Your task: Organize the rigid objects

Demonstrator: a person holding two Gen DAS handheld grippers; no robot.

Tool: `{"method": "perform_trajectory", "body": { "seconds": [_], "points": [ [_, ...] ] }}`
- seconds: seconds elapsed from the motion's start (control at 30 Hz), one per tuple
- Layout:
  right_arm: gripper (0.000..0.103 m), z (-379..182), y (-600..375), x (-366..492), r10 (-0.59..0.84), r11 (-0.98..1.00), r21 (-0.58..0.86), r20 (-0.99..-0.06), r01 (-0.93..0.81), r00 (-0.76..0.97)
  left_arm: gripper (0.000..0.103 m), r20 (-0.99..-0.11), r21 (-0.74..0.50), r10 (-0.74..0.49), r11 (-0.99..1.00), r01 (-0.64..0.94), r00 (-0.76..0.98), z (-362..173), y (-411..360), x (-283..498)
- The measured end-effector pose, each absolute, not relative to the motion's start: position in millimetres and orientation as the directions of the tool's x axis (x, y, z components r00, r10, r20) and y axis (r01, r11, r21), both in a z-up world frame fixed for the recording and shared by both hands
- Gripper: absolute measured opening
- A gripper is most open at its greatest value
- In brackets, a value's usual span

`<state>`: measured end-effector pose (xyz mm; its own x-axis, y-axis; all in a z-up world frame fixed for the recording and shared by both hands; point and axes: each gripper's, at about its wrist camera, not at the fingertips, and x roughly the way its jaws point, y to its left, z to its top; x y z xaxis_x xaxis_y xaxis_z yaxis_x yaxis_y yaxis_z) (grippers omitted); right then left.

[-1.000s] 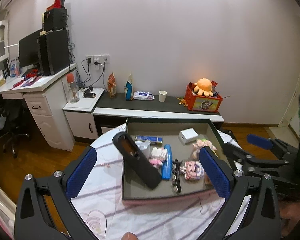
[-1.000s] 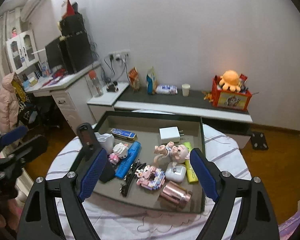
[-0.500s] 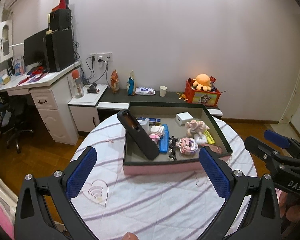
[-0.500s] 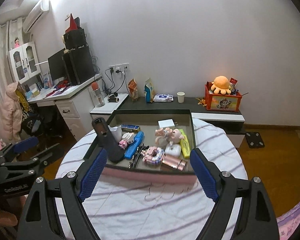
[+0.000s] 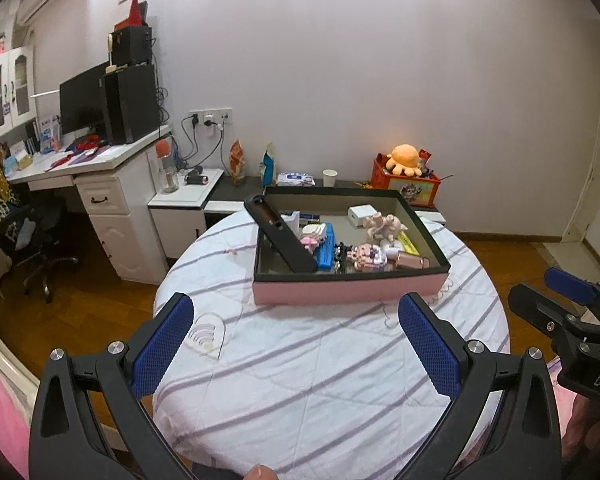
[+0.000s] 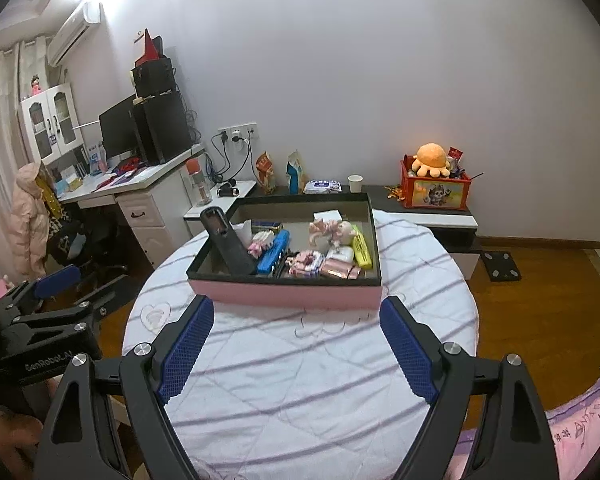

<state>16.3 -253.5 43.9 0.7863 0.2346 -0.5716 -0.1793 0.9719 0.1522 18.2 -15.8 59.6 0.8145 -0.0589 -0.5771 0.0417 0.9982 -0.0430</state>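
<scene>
In tray point(image 5: 352, 292), black case point(image 5: 282, 236) leans leftward.

Behind the round counter point(image 5: 328, 364) with its striped white cloth you have a white desk point(image 5: 100, 184) at the left carrying a dark monitor point(image 5: 82, 98) and a black computer tower point(image 5: 132, 106). Along the far wall a low dark shelf point(image 6: 432, 202) holds a paper cup point(image 6: 355, 183) and a red box point(image 6: 436, 192) topped by an orange plush octopus point(image 6: 431, 159). An air conditioner point(image 6: 74, 34) hangs high on the wall

Pink box point(image 6: 286, 295), white purple-striped tablecloth point(image 6: 300, 380), blue-padded black tools.
</scene>
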Motion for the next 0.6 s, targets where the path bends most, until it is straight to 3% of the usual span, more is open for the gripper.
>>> {"method": "perform_trajectory", "body": {
  "seconds": [0.6],
  "points": [
    [0.086,46,-255,0,0.222,0.975,0.149,-0.573,-0.166,0.789,0.103,-0.583,-0.037,-0.039,0.999,0.021,0.812,60,-16,-7]
  ]
}}
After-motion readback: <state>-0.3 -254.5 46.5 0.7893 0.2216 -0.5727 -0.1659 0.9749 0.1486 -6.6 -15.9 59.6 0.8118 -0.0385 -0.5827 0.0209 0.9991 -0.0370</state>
